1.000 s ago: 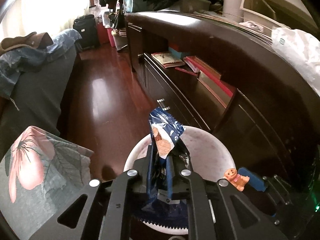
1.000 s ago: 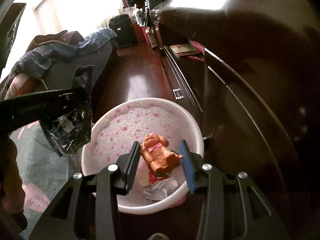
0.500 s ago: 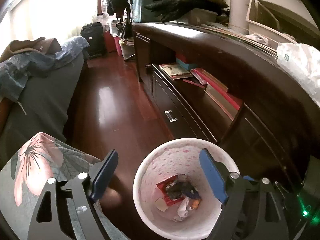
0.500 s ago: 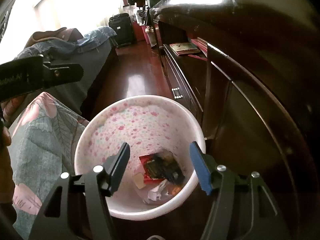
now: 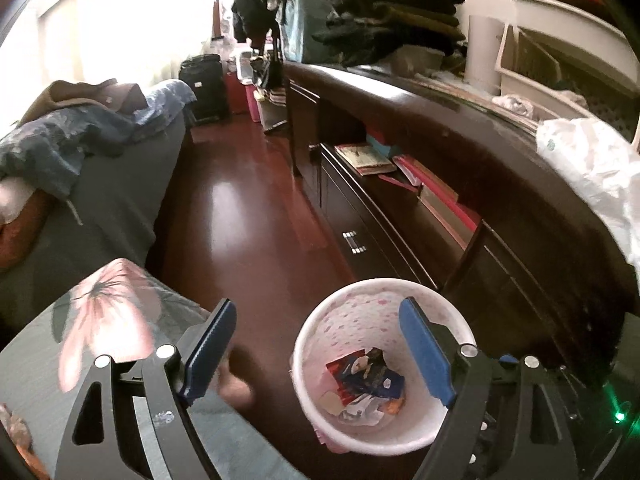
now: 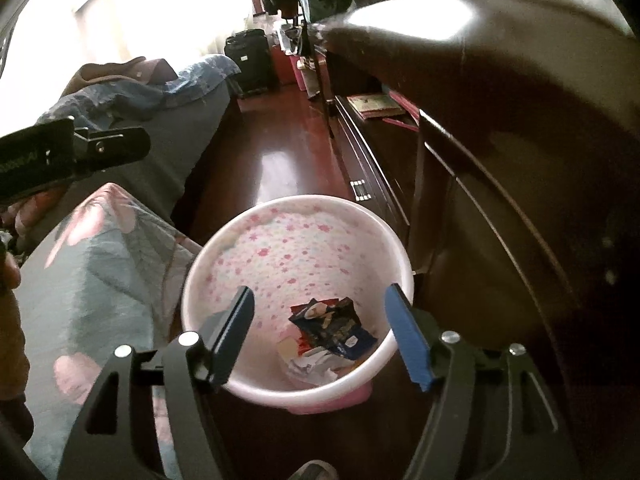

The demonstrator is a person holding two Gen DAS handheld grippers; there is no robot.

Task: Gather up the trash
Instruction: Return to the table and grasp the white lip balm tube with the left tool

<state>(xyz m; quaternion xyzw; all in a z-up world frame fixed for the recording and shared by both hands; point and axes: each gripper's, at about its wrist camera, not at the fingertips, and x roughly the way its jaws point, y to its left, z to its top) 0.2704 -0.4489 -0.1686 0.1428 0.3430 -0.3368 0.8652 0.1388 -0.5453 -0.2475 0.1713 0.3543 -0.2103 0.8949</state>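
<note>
A white waste bin with pink flowers (image 5: pixel 384 292) (image 6: pixel 296 208) stands on the floor below both grippers. At its bottom lie a dark blue snack wrapper (image 5: pixel 374 378) (image 6: pixel 336 328), red packaging and crumpled paper. My left gripper (image 5: pixel 320 350) hangs open above the bin's left side with nothing between its blue pads. My right gripper (image 6: pixel 322 334) is over the bin, its jaws still opening and holding nothing. The left gripper's black body (image 6: pixel 68 156) shows at the left of the right wrist view.
A dark wooden cabinet (image 5: pixel 460 184) with books on its shelf runs along the right. A floral cushion (image 5: pixel 100 320) sits at the lower left beside a grey sofa (image 5: pixel 80 200) with clothes. A white plastic bag (image 5: pixel 592 160) lies on the cabinet top. Reddish floor stretches ahead.
The left gripper let go of the blue wrapper and the right one released the small orange figure; both dropped into the bin. Both grippers opened and rose away from it.
</note>
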